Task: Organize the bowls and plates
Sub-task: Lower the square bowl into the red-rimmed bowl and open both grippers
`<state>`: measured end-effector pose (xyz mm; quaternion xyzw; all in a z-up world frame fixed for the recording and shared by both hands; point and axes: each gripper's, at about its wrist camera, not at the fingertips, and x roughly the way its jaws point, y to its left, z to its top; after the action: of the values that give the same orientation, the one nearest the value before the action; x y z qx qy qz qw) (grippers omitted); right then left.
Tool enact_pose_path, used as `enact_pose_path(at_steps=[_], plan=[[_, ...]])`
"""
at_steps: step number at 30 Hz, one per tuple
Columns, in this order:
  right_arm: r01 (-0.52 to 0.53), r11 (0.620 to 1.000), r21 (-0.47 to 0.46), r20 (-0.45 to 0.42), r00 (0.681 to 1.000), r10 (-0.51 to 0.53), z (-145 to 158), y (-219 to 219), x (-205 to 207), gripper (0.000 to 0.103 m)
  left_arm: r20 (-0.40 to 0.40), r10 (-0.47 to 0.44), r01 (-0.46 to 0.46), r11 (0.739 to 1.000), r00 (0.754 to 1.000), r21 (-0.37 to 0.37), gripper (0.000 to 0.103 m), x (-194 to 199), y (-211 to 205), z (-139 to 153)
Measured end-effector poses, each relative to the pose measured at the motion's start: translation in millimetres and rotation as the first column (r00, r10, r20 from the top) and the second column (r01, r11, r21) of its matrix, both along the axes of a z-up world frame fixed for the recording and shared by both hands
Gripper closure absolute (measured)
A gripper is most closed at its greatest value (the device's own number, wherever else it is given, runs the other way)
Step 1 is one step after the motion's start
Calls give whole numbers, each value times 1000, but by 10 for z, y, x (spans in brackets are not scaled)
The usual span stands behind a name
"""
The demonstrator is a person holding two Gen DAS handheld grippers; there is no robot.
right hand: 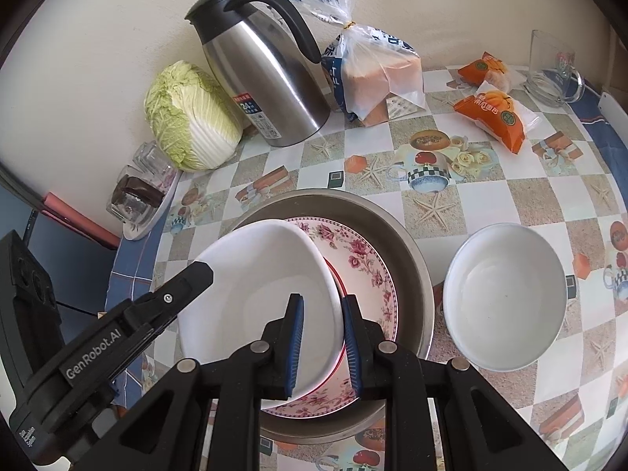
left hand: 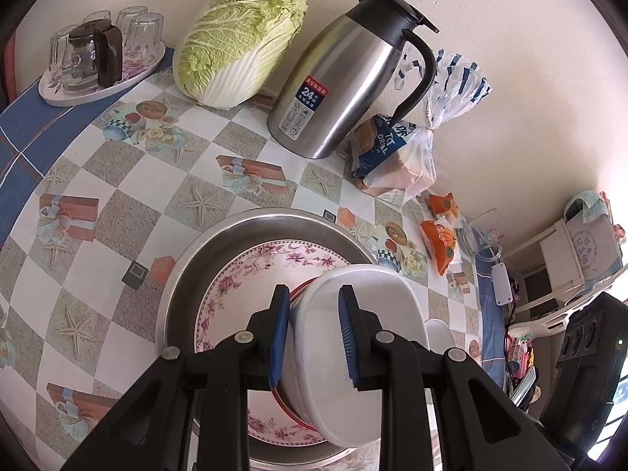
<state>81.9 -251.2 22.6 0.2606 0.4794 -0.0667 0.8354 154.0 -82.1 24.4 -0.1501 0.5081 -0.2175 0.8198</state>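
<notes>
while both of your grippers clamp the same white bowl, it hangs tilted over the metal basin that sits near the middle of the table. your left gripper has the bowl's rim pinched between its blue pads, one pad inside and one outside, so it is grasping the bowl. your right gripper bites the opposite rim the same way, with one pad in the bowl's hollow and the other outside against the wall; it too is clenched on the bowl. inside the basin lies a flowered plate, and a red-edged dish peeks out between that plate and the bowl; whether the bowl touches them you cannot tell. a second white bowl stands upright on the table just beside the basin, toward the right edge in the right wrist view.

along the back edge by the wall you have a cabbage, a steel jug and a bag of bread. two orange snack packets and a glass mug sit at the far right corner. at the far left corner a tray carries upturned glasses and a small glass pot.
</notes>
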Motion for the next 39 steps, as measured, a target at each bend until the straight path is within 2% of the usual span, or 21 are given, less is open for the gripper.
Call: enact_pose_path(at_steps=[7, 16, 22, 32, 39], plan=[[7, 1000, 21, -13, 1000, -7, -46, -21, 5, 80, 2, -1, 1, 1000, 1000, -1, 76, -53, 24, 71], [6, 1000, 11, -2, 1000, -6, 76, -48, -66, 80, -20, -8, 8, 1000, 1000, -6, 75, -123, 53, 104], [4, 1000, 4, -1, 1000, -4, 94, -23, -69, 79, -6, -16, 16, 1000, 1000, 4, 65, -109, 7, 80], [-12, 1000, 11, 37, 999, 12, 123, 39, -30, 77, 9, 11, -11, 1000, 1000, -22, 65, -15, 74, 65], [-15, 1000, 17, 56, 998, 14, 115, 61, -1, 77, 36, 14, -13, 1000, 999, -13, 62, 15, 55, 82]])
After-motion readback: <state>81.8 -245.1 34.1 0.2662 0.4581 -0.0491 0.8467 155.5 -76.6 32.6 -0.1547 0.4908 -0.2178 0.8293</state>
